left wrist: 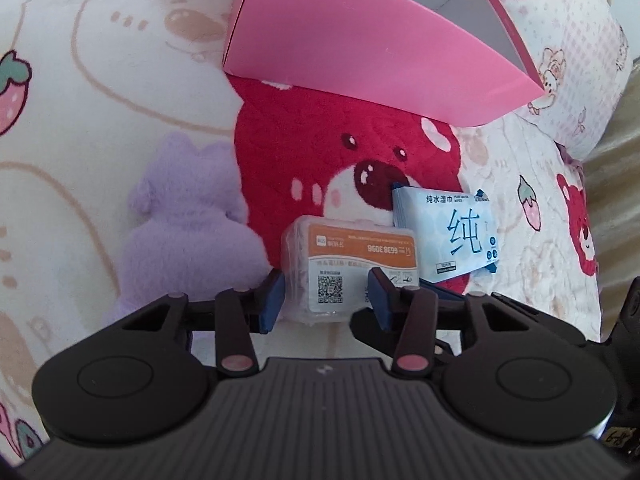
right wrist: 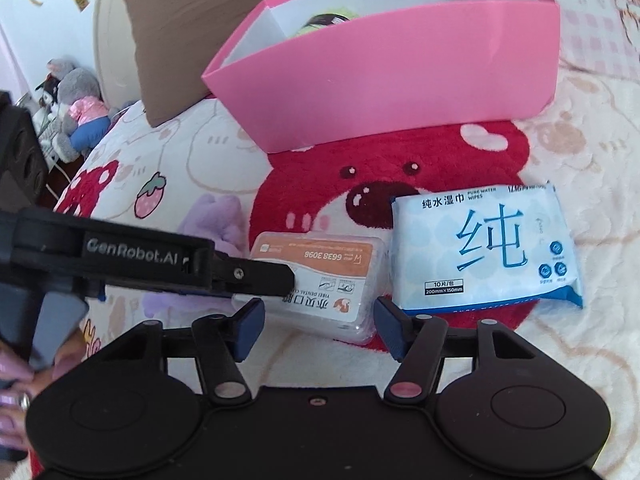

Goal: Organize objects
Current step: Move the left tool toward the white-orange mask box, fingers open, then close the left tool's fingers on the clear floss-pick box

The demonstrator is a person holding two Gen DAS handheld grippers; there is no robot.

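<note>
A clear floss box with an orange label lies on the bedspread, over the red bear print. My left gripper is shut on its near end, one blue pad against each side. In the right wrist view the same floss box sits just ahead of my right gripper. The right jaws stand open around its near corner, and I see no firm press. The left gripper's finger reaches in from the left onto the box. A blue-and-white wipes pack lies just right of it.
An open pink box stands beyond the objects, with something green and dark inside. A purple plush lies left of the floss box. Stuffed toys sit off the bed's left edge. A person's hand holds the left gripper's handle.
</note>
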